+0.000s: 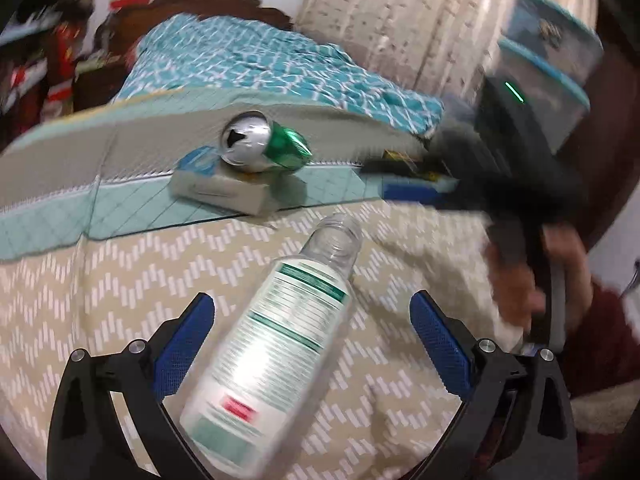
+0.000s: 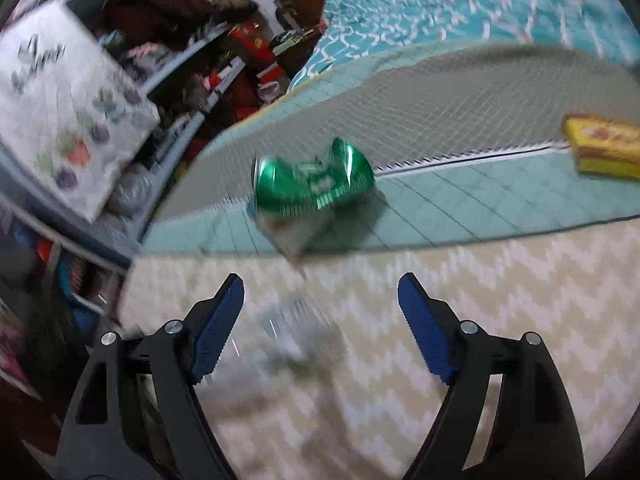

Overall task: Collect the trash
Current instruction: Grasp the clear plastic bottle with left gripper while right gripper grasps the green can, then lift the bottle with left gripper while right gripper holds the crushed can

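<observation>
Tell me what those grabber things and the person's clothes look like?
Each gripper, the left gripper and the right gripper, has black plastic arms with silver bolts and two bumpy blue pads. Seen from the left, the right one's black body shows a thin green light. The person wears a dark red sleeve.

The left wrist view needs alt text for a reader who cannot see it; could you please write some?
A clear plastic bottle with no cap lies on a beige zigzag-patterned cloth between the open left tool's blue pads, which do not touch it. Beyond, a crushed green can rests on a small white box, and the right tool, blurred, is at right.
</observation>
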The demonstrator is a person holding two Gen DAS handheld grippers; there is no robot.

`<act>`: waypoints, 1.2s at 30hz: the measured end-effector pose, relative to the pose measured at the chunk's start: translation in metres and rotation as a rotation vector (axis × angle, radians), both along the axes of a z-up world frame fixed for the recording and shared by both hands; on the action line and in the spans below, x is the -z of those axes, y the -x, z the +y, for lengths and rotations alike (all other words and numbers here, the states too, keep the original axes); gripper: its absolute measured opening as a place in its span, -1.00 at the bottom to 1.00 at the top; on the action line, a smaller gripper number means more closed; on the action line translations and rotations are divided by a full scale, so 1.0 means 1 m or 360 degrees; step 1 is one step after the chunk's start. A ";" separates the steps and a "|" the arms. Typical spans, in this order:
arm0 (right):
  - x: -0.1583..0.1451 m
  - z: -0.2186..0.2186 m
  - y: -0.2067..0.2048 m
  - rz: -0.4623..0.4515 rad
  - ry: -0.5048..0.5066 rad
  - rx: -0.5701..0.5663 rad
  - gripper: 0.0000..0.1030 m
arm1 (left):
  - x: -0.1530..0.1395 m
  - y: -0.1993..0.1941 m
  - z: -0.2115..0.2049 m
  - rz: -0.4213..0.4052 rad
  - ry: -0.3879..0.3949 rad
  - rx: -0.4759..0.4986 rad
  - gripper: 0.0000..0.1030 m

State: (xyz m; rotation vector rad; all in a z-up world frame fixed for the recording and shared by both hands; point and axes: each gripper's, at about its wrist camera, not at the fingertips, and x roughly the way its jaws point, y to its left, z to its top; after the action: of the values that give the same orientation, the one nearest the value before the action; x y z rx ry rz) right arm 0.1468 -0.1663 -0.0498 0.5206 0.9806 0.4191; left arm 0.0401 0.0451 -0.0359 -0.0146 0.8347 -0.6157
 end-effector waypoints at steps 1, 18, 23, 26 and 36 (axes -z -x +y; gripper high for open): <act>0.008 -0.005 -0.014 0.0071 -0.0111 0.0046 0.55 | 0.003 0.001 -0.004 -0.0007 -0.0036 0.0003 0.83; 0.042 -0.032 -0.053 0.0253 -0.0667 0.0266 -0.48 | 0.028 -0.001 -0.015 -0.0045 -0.0278 -0.0059 0.50; 0.027 -0.101 0.017 0.0118 -0.0626 0.0378 -0.48 | 0.028 -0.004 -0.005 0.0006 -0.0212 -0.0063 0.46; 0.033 -0.139 0.060 0.0116 -0.0637 0.0454 -0.48 | 0.029 -0.006 -0.008 -0.0004 -0.0238 -0.0053 0.46; 0.064 -0.184 0.147 0.0117 -0.0551 0.0645 -0.48 | 0.027 -0.023 -0.028 0.0142 -0.0110 -0.0009 0.23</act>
State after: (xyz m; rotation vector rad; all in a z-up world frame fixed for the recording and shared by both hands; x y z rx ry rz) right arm -0.0007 -0.3501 -0.1135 1.0330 0.8482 0.2042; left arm 0.0634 0.0170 -0.0632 0.0184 0.9417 -0.5841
